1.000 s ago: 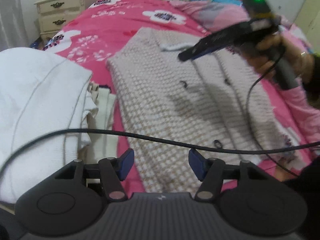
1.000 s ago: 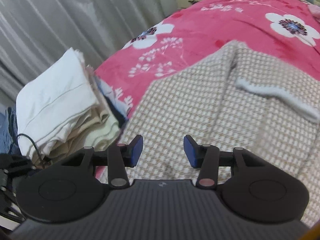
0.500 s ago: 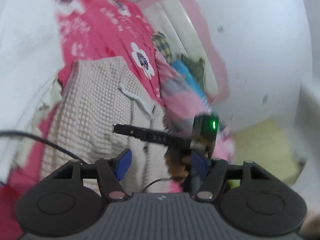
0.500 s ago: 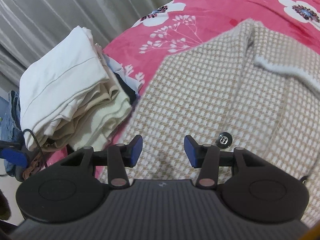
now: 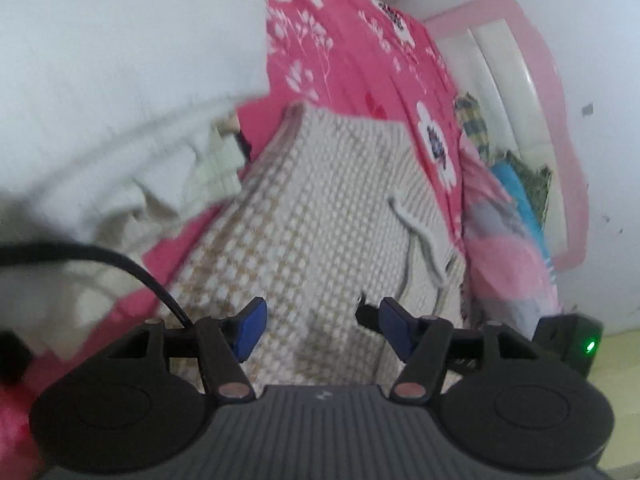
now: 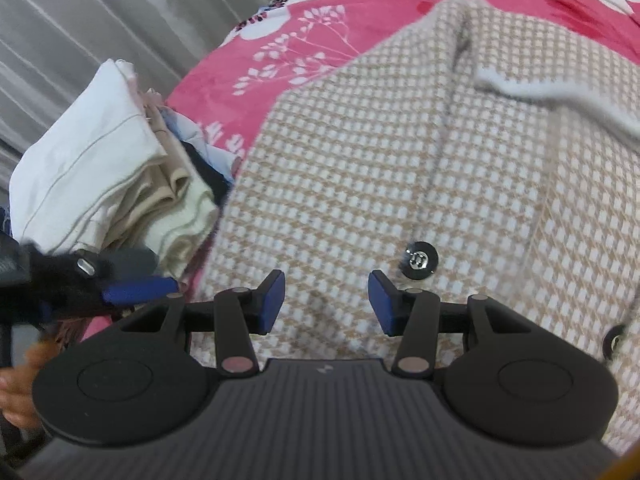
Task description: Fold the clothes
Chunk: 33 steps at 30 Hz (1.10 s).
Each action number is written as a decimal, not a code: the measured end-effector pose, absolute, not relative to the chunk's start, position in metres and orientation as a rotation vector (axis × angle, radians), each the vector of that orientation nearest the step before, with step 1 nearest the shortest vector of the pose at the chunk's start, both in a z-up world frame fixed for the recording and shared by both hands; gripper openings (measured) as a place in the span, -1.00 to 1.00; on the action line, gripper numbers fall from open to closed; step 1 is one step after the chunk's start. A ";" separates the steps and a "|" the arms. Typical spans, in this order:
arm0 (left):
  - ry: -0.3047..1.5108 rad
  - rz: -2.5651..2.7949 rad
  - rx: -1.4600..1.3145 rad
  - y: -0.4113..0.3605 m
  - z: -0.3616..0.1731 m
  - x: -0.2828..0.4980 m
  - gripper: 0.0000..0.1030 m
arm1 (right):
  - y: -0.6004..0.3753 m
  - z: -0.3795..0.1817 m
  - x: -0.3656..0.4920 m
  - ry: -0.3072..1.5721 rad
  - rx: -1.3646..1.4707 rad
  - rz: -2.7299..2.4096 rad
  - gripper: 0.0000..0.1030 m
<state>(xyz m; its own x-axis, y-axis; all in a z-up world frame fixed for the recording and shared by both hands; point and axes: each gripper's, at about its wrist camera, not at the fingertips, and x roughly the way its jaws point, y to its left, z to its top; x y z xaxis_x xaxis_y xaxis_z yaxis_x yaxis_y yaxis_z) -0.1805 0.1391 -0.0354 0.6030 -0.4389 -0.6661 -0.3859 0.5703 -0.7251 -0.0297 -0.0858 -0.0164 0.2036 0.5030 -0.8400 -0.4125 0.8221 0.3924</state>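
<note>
Both grippers tilt down over checked jacket spread flat on pink bedspread.
Left gripper: jaws closing, nothing between, pads clear of jacket.
Right gripper: jaws apart, empty, above jacket near dark button.
Left view blurred; folded pile beside jacket's edge, partly cut off.
Jacket's long axis runs away from grippers; grey-trimmed collar at far end.

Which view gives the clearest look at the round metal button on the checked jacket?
The right wrist view: the button sits sharp, just beyond the right gripper. In the left wrist view the checked jacket is blurred and no button is clear.
</note>
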 end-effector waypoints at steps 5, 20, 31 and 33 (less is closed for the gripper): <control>1.047 0.048 -0.723 0.122 -0.032 -0.179 0.16 | -0.084 -0.023 -0.028 1.217 0.083 0.627 -0.12; 0.944 -0.039 -0.071 0.081 -0.047 -0.245 0.13 | -0.086 -0.018 -0.039 1.186 0.014 0.646 -0.11; 0.913 -0.089 -0.094 0.092 -0.062 -0.248 0.33 | -0.081 -0.021 -0.037 1.166 -0.005 0.655 -0.11; 0.909 -0.107 -0.105 0.094 -0.064 -0.248 0.36 | -0.079 -0.018 -0.037 1.142 -0.020 0.671 -0.11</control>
<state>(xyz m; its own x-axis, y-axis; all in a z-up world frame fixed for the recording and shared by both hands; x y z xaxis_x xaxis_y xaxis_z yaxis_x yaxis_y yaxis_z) -0.2476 0.0943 -0.0644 0.6102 -0.1369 -0.7803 0.0484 0.9896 -0.1358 -0.0369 -0.0791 -0.0184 0.2439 0.4810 -0.8421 -0.5011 0.8060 0.3152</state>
